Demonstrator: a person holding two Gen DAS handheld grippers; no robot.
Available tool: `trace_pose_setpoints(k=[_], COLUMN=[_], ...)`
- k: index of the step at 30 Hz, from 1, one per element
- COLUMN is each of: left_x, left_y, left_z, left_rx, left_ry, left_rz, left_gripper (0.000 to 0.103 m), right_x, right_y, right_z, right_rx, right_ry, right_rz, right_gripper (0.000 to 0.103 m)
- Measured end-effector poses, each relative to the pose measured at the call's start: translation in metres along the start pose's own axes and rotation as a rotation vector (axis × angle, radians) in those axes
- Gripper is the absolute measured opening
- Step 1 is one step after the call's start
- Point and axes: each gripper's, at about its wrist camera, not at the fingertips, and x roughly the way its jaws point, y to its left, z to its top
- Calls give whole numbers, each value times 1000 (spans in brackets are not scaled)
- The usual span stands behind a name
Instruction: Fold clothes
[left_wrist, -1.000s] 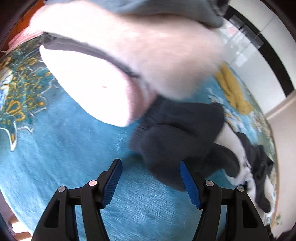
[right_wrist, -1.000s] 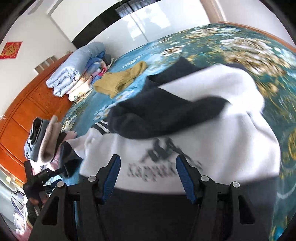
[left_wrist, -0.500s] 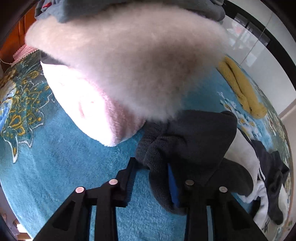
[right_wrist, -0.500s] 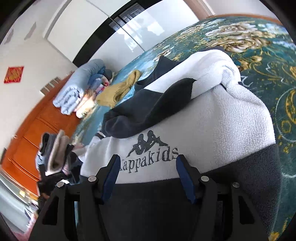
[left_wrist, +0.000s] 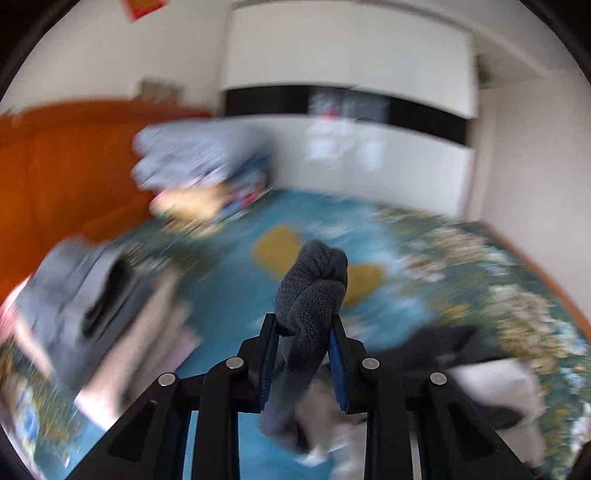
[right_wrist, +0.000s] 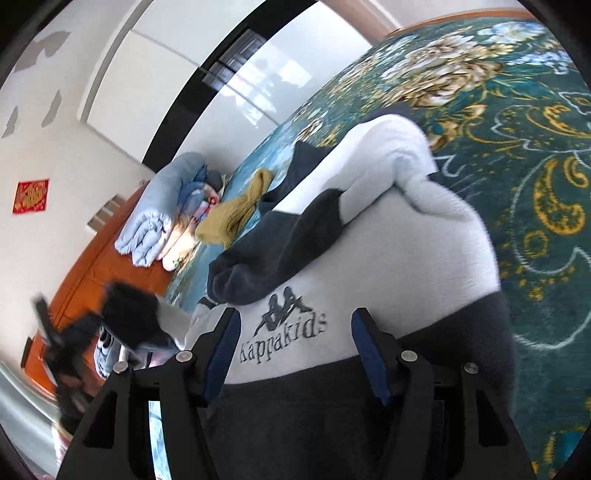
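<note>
A white and dark grey fleece sweater (right_wrist: 399, 258) printed "Kappakids" lies bunched on the teal patterned bedspread (right_wrist: 535, 155). My right gripper (right_wrist: 295, 350) is open, its blue pads on either side of the print, just above the fabric. My left gripper (left_wrist: 303, 354) is shut on the sweater's dark grey fleece cuff (left_wrist: 312, 291) and holds it lifted above the bed; the sleeve hangs down from it. The left gripper shows blurred at the left of the right wrist view (right_wrist: 74, 350). The sweater's body lies low right in the left wrist view (left_wrist: 487, 380).
A folded stack of grey and pink clothes (left_wrist: 92, 306) sits left of the left gripper. A mustard garment (right_wrist: 236, 210) lies further up the bed. Rolled light blue bedding (right_wrist: 159, 210) rests against the orange wooden headboard (left_wrist: 55, 177). White wardrobes stand behind the bed.
My left gripper closed on the dark grey cuff, then lifted it and swung up off the bed. The right gripper stayed open over the print, shifting only slightly.
</note>
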Motion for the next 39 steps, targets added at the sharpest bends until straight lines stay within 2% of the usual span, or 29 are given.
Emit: trace_pose_setpoints(k=[3, 7, 10, 12, 15, 17, 19, 21, 23, 25, 26, 29, 33, 36, 38, 39], left_x=[15, 46, 63, 80, 104, 130, 142, 143, 140, 134, 127, 104, 81, 78, 85, 91], left_y=[-57, -157, -218, -253, -283, -296, -297, -296, -286, -269, -255, -211, -141, -92, -66, -56], left_z=[24, 26, 1, -25, -57, -79, -91, -98, -99, -92, -87, -71, -68, -82, -95, -102], left_rx=[90, 225, 299, 356, 409, 421, 420, 401, 354, 278, 239, 191, 232, 289, 300, 294], left_ry=[3, 35, 124, 178, 254, 366, 457, 512, 565, 616, 622, 569, 397, 276, 275, 297], left_rz=[-113, -216, -288, -308, -316, -333, -341, -365, -417, -489, -524, -543, -390, -190, -89, -71], left_gripper=[28, 28, 28, 28, 28, 28, 33, 35, 39, 51, 52, 59, 65, 65, 65, 65], right_x=[-4, -5, -7, -7, -8, -8, -8, -8, -7, -6, -6, -5, -6, -5, -9, -13], right_y=[-8, -13, -17, -21, -29, -32, -34, -35, -35, -35, -36, -35, -26, -18, -16, -13], right_z=[2, 4, 5, 7, 8, 9, 10, 11, 11, 11, 12, 12, 12, 12, 10, 10], right_rx=[32, 62, 78, 101, 140, 153, 157, 157, 158, 158, 158, 150, 91, 34, 1, -15], right_ry=[-8, -17, -26, -28, -19, -12, -5, -2, 0, 2, 3, 2, -16, -34, -53, -66], right_rz=[1, 1, -1, 0, 9, 18, 24, 26, 26, 27, 27, 25, 10, -7, -10, -8], right_gripper=[64, 64, 64, 64, 64, 64, 64, 64, 64, 64, 64, 64, 64, 64, 64, 64])
